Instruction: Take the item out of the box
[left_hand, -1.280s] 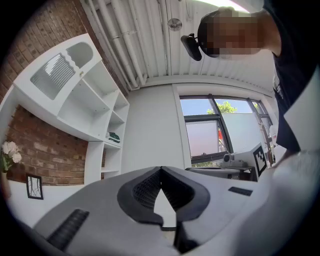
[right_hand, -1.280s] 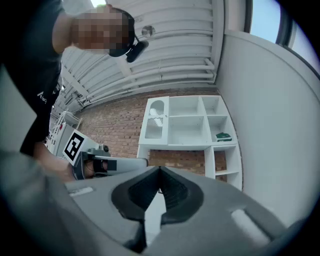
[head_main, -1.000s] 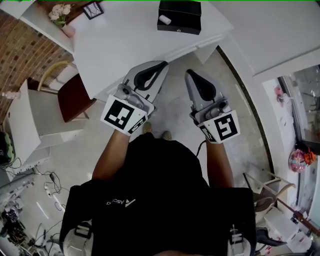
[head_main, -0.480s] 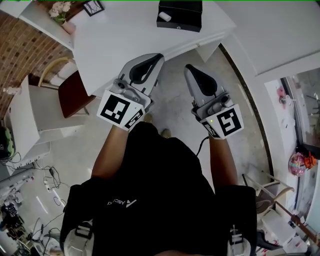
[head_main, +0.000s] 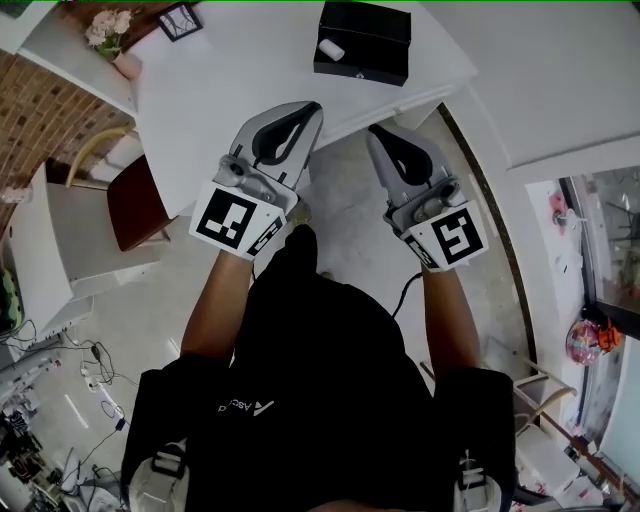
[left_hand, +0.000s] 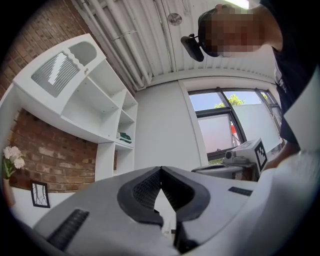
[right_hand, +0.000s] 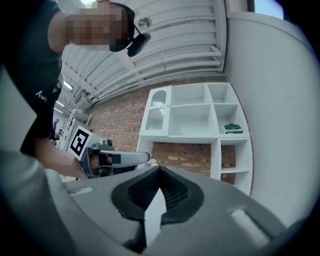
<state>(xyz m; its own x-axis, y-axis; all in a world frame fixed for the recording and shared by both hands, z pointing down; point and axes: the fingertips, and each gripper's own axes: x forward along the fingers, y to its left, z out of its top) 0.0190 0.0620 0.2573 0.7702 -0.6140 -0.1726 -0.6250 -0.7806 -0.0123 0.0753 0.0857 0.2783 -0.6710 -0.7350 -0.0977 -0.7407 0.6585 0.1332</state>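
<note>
The head camera looks steeply down on the left gripper (head_main: 308, 108) and right gripper (head_main: 374, 134), both close beneath it. Each gripper's camera rides behind its jaws, tilted upward; both views share the white shelf unit (left_hand: 95, 100) beyond the jaws.

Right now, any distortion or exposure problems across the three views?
Head view: wide-angle bend at edges, white table nearly washed out, black box sharp. Left gripper view: fisheye, dark corners, window bright. Right gripper view: same fisheye, shelves bowed.
</note>
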